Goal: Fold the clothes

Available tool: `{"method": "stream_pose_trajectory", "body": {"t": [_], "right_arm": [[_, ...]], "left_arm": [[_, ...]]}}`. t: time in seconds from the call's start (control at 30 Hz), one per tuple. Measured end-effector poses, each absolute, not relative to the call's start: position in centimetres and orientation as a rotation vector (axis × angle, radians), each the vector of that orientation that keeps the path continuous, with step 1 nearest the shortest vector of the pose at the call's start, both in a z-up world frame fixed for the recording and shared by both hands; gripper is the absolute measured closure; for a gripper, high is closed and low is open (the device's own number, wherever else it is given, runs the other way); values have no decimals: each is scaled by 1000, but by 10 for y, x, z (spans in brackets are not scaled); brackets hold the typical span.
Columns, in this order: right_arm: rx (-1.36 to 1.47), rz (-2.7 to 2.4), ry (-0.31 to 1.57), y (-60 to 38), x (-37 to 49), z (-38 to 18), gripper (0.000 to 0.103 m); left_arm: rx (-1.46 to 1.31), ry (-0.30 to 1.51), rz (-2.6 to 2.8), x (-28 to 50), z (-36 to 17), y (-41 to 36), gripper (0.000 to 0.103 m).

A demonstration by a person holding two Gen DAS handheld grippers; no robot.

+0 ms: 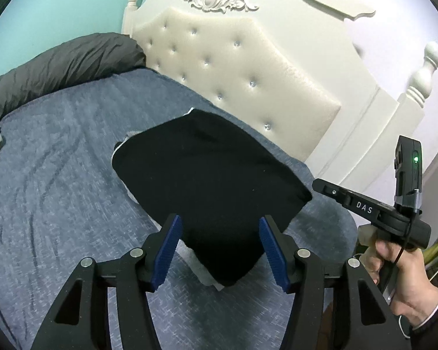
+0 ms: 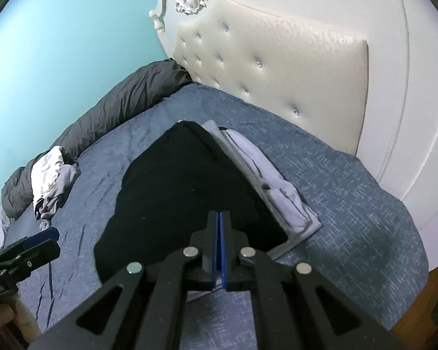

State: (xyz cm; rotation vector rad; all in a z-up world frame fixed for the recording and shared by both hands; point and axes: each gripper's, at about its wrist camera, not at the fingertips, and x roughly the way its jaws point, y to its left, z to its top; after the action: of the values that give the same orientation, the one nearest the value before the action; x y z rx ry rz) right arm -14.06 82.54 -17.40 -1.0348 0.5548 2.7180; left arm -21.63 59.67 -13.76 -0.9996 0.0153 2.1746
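Two grippers hovered over our blue bedspread (image 1: 58, 160). We held the left gripper (image 1: 220, 250) with its blue pads spread wide and empty, above the near corner of the folded black garment (image 1: 207, 175). That garment lay on a folded pale grey one (image 2: 280, 186) near the tufted headboard (image 1: 233, 67). Our right gripper (image 2: 220, 245) had its pads pressed together, gripping nothing we could make out.

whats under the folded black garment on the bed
The folded black garment lies on folded pale grey clothes, whose edges stick out along one side and at the near corner. Under those is the blue bedspread. How many pale pieces are stacked there is hidden by the black fabric.
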Motion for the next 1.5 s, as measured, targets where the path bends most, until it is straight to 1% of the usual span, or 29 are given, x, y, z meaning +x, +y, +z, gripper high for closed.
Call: {"method": "stream_pose_trajectory", "body": {"t": [0.33, 0.47, 0.63, 0.83, 0.97, 1.2, 1.33, 1.5], "right_arm": [[-970, 2742, 530, 804, -120, -134, 103], [-958, 2753, 503, 794, -112, -120, 101], [-951, 2756, 477, 783, -100, -105, 101], [-912, 2772, 456, 767, -77, -82, 101], [-889, 2773, 457, 757, -59, -68, 100], [-874, 2781, 396, 740, -35, -49, 99], [-848, 2793, 397, 729, -20, -39, 99], [-827, 2806, 383, 713, -8, -28, 99]], "left_arm": [[-949, 3, 2203, -197, -97, 578, 38], [-925, 3, 2209, -188, -82, 571, 37], [-894, 3, 2217, -173, -65, 564, 31], [-857, 21, 2229, -152, -43, 553, 29], [-836, 28, 2230, -140, -32, 545, 28], [-797, 37, 2234, -120, -12, 527, 25], [-776, 40, 2240, -108, -4, 517, 22], [-762, 39, 2236, -95, 3, 506, 22]]}}
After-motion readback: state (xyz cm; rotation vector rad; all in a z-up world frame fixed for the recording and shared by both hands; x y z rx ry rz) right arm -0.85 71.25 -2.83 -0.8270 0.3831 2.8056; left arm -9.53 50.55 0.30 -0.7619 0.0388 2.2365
